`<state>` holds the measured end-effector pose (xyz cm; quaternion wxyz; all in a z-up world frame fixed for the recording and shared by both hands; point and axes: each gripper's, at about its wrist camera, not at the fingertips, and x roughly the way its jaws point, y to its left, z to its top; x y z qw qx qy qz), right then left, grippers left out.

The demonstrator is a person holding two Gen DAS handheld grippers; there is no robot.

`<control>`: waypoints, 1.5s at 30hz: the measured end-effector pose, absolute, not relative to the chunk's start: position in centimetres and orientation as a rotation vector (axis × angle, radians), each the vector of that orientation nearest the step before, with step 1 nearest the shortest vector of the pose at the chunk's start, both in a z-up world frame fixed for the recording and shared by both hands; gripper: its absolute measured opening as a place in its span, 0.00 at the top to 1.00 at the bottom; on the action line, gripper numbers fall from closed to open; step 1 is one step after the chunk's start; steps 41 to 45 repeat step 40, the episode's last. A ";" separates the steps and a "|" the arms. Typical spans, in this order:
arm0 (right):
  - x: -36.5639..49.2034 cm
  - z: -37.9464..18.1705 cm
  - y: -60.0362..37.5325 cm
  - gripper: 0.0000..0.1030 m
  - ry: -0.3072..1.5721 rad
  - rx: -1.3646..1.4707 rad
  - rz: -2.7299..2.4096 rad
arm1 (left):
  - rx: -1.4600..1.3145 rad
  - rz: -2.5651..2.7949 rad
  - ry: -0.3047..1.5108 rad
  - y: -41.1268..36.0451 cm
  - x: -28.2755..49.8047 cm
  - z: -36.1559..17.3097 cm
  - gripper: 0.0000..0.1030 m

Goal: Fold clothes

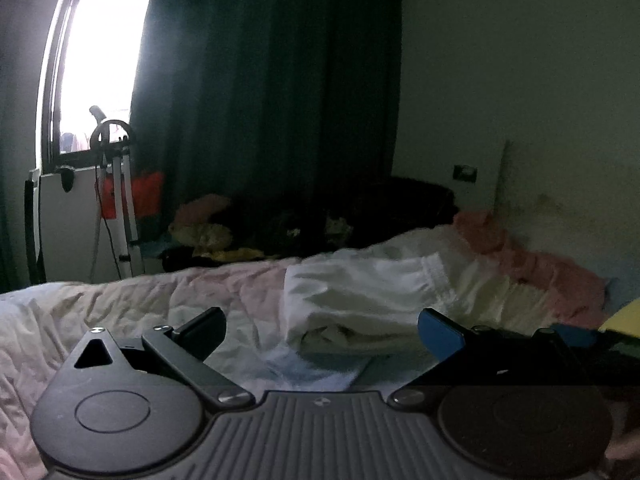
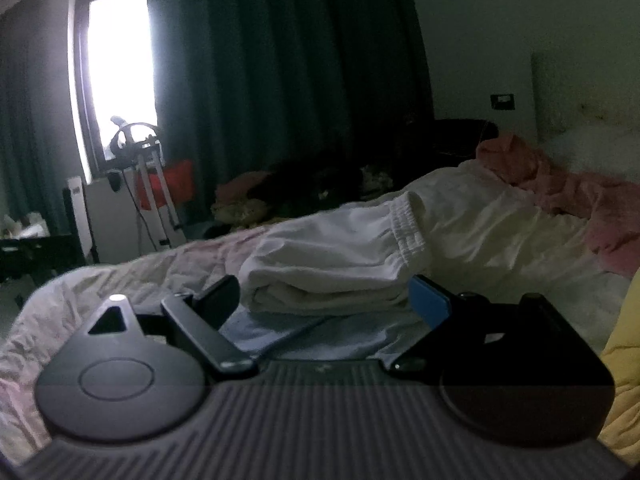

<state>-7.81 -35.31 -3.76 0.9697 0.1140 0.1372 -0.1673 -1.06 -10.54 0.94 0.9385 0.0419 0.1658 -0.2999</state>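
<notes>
A white garment with an elastic waistband (image 1: pixel 368 292) lies folded on the bed; it also shows in the right wrist view (image 2: pixel 332 264). A pale blue cloth (image 1: pixel 320 372) lies flat under its near edge, and it shows in the right wrist view too (image 2: pixel 304 336). My left gripper (image 1: pixel 322 330) is open, just in front of the folded garment and holding nothing. My right gripper (image 2: pixel 324 300) is open, its fingers on either side of the garment's near folded edge, not closed on it.
The bed has a crumpled pale pink sheet (image 1: pixel 120 312). A pink garment (image 1: pixel 532 264) lies at the far right by the wall, a yellow cloth (image 2: pixel 624 364) at the right edge. Dark clothes (image 1: pixel 320 224) are heaped behind. A stand (image 1: pixel 120 200) is by the window.
</notes>
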 end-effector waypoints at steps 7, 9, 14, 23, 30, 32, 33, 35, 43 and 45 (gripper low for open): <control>-7.1 -4.3 -34.8 0.10 0.308 0.195 -0.352 | 0.105 -0.630 0.378 -11.4 -0.1 -1.4 0.00; -7.4 -4.3 -34.9 0.10 0.302 0.200 -0.353 | 0.103 -0.629 0.381 -11.5 0.0 -1.6 0.00; -7.6 -4.3 -35.5 0.10 0.297 0.235 -0.347 | 0.102 -0.613 0.376 -11.6 0.0 -1.9 0.00; -7.5 -4.4 -34.7 0.10 0.320 0.194 -0.340 | 0.077 -0.607 0.381 -11.2 -0.3 -1.8 0.00; -7.5 -4.4 -35.1 0.10 0.325 0.213 -0.350 | 0.079 -0.582 0.372 -11.3 -0.6 -1.7 0.00; -7.4 -4.3 -35.1 0.10 0.327 0.213 -0.351 | 0.081 -0.578 0.369 -11.3 -0.7 -1.7 0.00; -7.4 -4.3 -35.1 0.10 0.328 0.211 -0.352 | 0.080 -0.577 0.367 -11.3 -0.7 -1.7 0.00; -7.4 -4.3 -35.1 0.10 0.329 0.207 -0.353 | 0.079 -0.577 0.366 -11.3 -0.9 -1.7 0.00; -7.3 -4.3 -35.1 0.10 0.333 0.206 -0.353 | 0.078 -0.580 0.364 -11.1 -1.0 -1.6 0.00; -7.3 -4.3 -35.1 0.10 0.333 0.206 -0.353 | 0.078 -0.580 0.364 -11.1 -1.0 -1.6 0.00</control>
